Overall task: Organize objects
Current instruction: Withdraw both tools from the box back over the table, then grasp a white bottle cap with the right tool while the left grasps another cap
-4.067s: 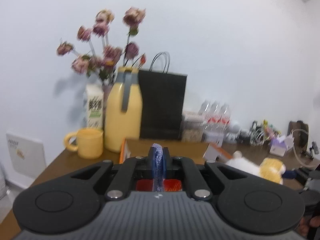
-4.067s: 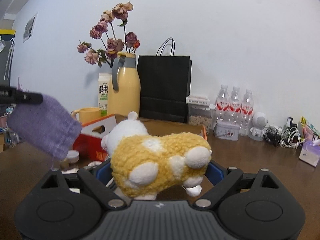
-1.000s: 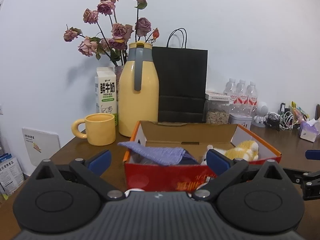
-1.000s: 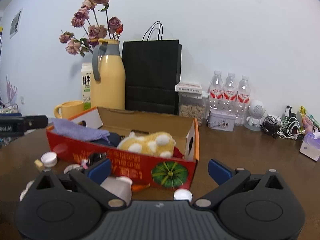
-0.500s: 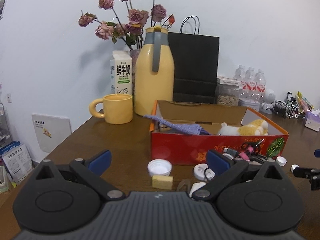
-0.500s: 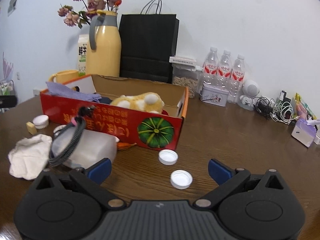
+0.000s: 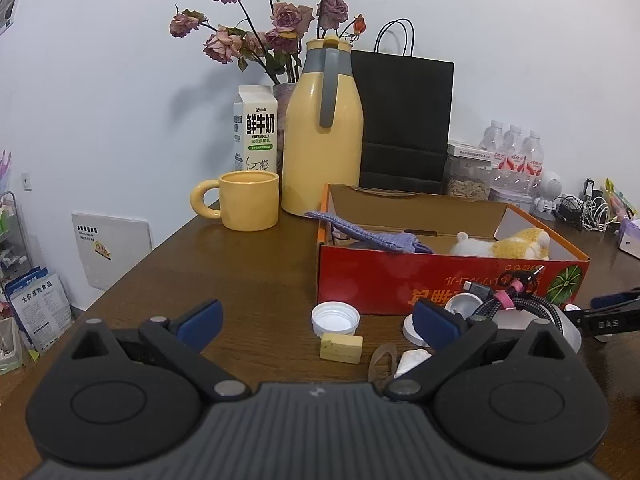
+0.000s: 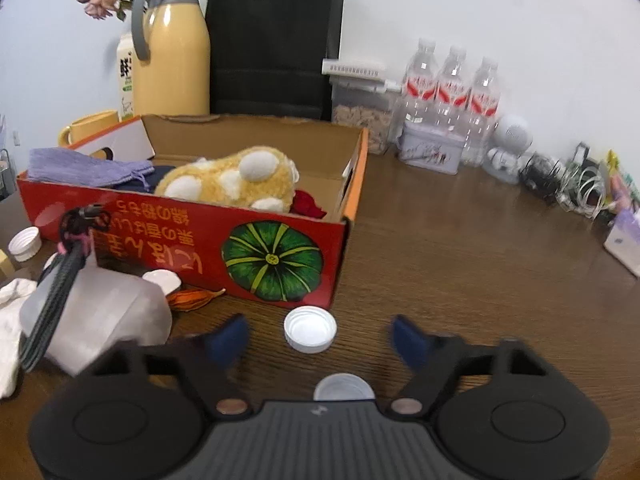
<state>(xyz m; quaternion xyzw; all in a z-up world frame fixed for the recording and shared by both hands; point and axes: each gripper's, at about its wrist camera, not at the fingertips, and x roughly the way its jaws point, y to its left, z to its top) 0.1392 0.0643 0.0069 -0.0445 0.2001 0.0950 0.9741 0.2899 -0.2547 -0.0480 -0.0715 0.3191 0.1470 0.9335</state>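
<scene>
closing in partway, the right gripper (image 8: 318, 334) has dropped toward a white bottle cap (image 8: 310, 329) on the tabletop (image 8: 460, 264) by the red box (image 8: 192, 236)'s near right corner; its fingers straddle the cap untouched, so the pickup looks next. the left gripper (image 7: 316, 318) hovers low, tilted slightly down, fingers wide and empty. the plush toy (image 8: 230, 180) and purple cloth (image 8: 86, 168) lie in the box.

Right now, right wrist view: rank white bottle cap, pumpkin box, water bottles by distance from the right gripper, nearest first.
1. White bottle cap: on the table just ahead of the right gripper, between its open fingers.
2. Pumpkin box: behind the cap, left of centre.
3. Water bottles: back by the wall, right of centre.
</scene>
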